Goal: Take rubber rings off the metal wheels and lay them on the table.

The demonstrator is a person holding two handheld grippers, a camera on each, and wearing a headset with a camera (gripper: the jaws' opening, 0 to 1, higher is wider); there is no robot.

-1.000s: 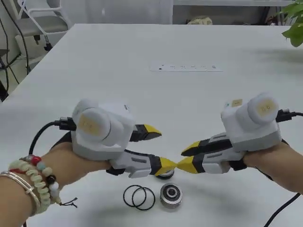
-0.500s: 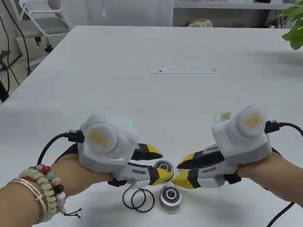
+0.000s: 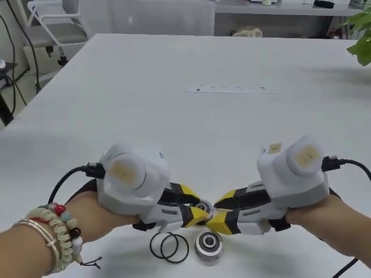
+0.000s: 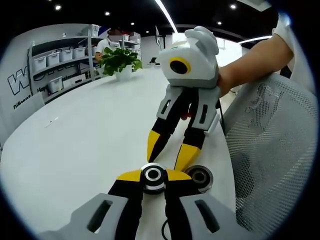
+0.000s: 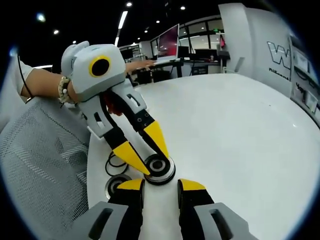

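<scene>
Metal wheel point(image 5: 159, 167), low in the middle of the frame, is pinched by my left hand-held gripper point(image 3: 196, 212). My right hand-held gripper point(image 5: 161, 186) is open just beside it. Next, I think, it must pull the rubber ring off gently.

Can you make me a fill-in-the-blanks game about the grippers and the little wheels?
The left gripper is shut on one ____.
Beside ____ rings on the table lies another wheel.
The right gripper has its jaws ____.
Missing words: wheel; two; open.
</scene>
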